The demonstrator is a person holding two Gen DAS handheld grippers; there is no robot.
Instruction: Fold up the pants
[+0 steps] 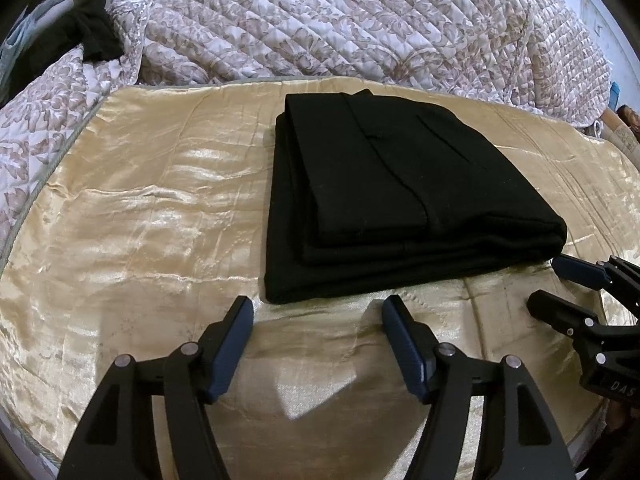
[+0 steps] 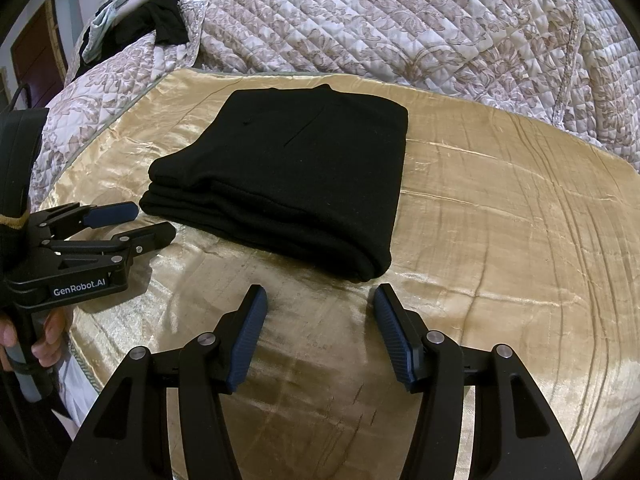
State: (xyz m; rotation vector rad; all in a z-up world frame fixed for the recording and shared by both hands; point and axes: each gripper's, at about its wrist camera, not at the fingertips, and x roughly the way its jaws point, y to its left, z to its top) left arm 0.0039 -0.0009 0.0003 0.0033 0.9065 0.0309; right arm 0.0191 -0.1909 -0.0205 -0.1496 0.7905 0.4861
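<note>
Left wrist view first: we see our left hand-held gripper (image 1: 318,310) with its jaws spread wide and nothing between them, the blue pads hanging over the gold satin bedspread (image 1: 140,208) without touching the cloth we can see. The black pants (image 1: 384,184) lie folded into a neat stacked rectangle just beyond the fingertips, apart from them. At the right edge of this view our right hand-held gripper (image 1: 560,284) points in at the near right corner of the folded pants, close to it; we cannot tell whether it touches.

From the right wrist view, our right hand-held gripper stands spread as well, holding nothing, with the pants' near corner just ahead of its tips. A hand (image 2: 48,332) grips the left tool's handle. Behind the pants a quilted floral coverlet (image 2: 400,28) is heaped up.
</note>
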